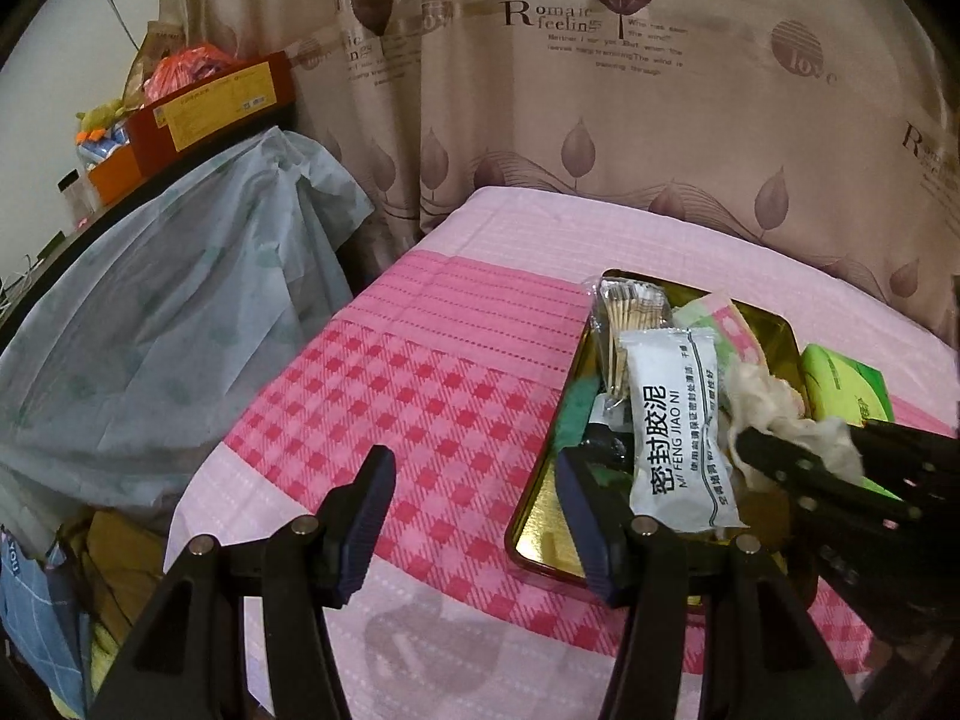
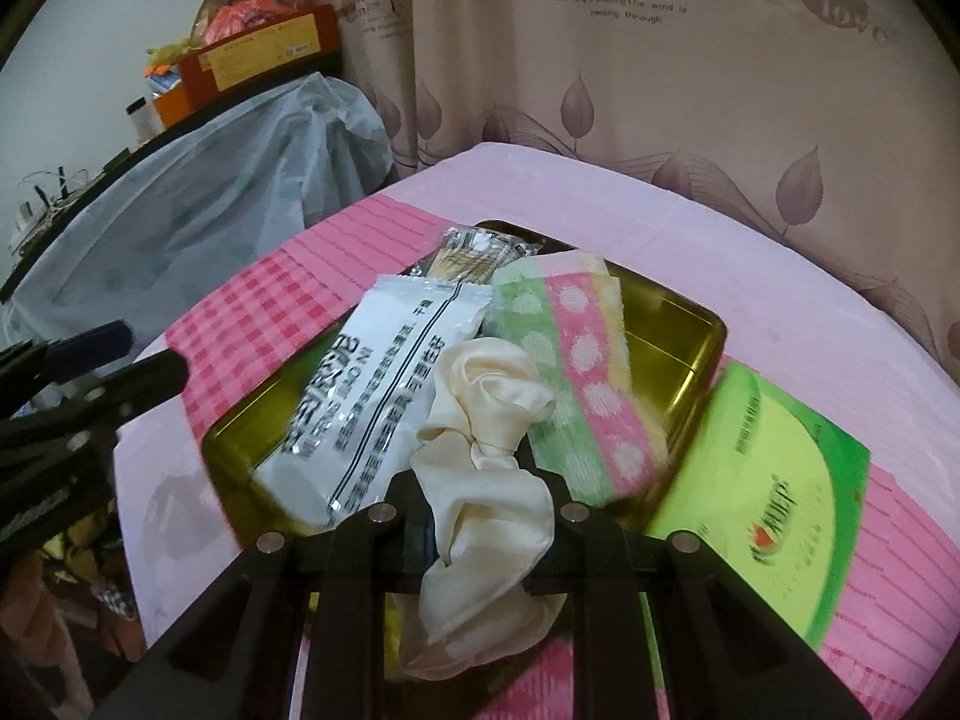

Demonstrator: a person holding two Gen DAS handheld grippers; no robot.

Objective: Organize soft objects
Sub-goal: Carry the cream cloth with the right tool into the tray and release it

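A gold tin tray (image 1: 543, 531) (image 2: 690, 324) lies on a pink checked cloth. In it are a white sealed packet (image 1: 675, 420) (image 2: 378, 378), a bag of cotton swabs (image 1: 627, 318) (image 2: 474, 252), and a striped green, pink and yellow cloth (image 2: 576, 372) (image 1: 735, 324). My right gripper (image 2: 480, 480) is shut on a cream scrunchie (image 2: 486, 438) (image 1: 786, 414) just above the tray's near side. My left gripper (image 1: 474, 516) is open and empty over the tray's left edge.
A green tissue pack (image 2: 762, 480) (image 1: 840, 381) lies on the cloth right of the tray. A grey-blue covered piece of furniture (image 1: 168, 312) with boxes on top stands to the left. A leaf-patterned curtain (image 1: 600, 90) hangs behind the table.
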